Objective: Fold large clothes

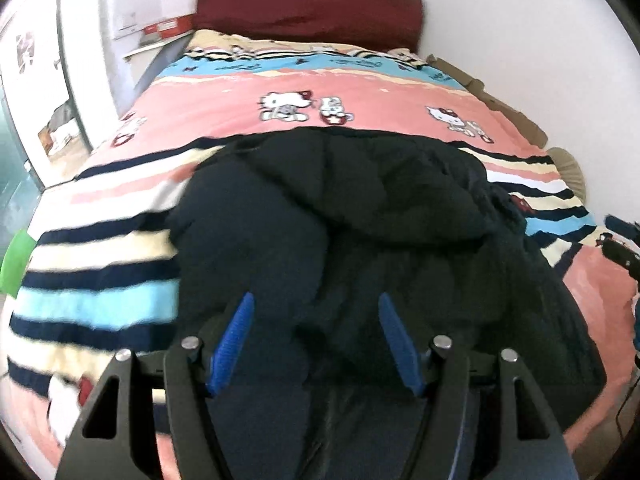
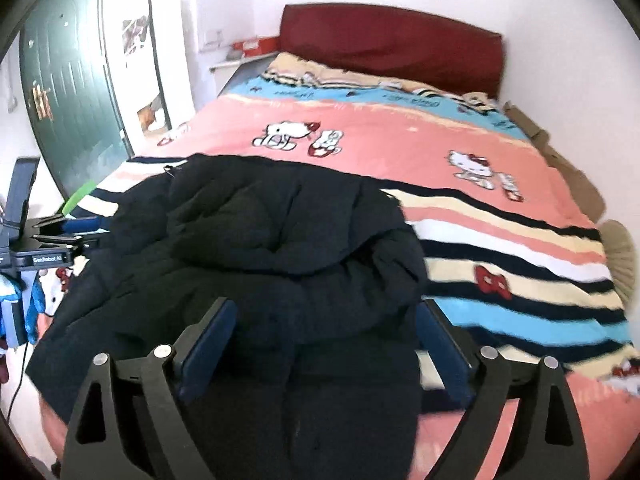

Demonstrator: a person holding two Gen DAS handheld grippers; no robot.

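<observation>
Black padded jacket [image 1: 360,208] heaped on the pink cartoon bedspread [image 1: 372,92], at 12 o'clock from both tools. Left gripper [image 1: 316,320] above it, blue pads apart, nothing between. Right gripper [image 2: 324,332] spread wide, empty. Red headboard [image 2: 392,48] beyond, at 12 o'clock.

One dark padded coat [image 1: 360,208], one cartoon-print bedspread [image 1: 360,88], one red headboard [image 1: 308,8], two hand-held grippers: left hand-held gripper [image 1: 316,308], right hand-held gripper [image 2: 324,316].
</observation>
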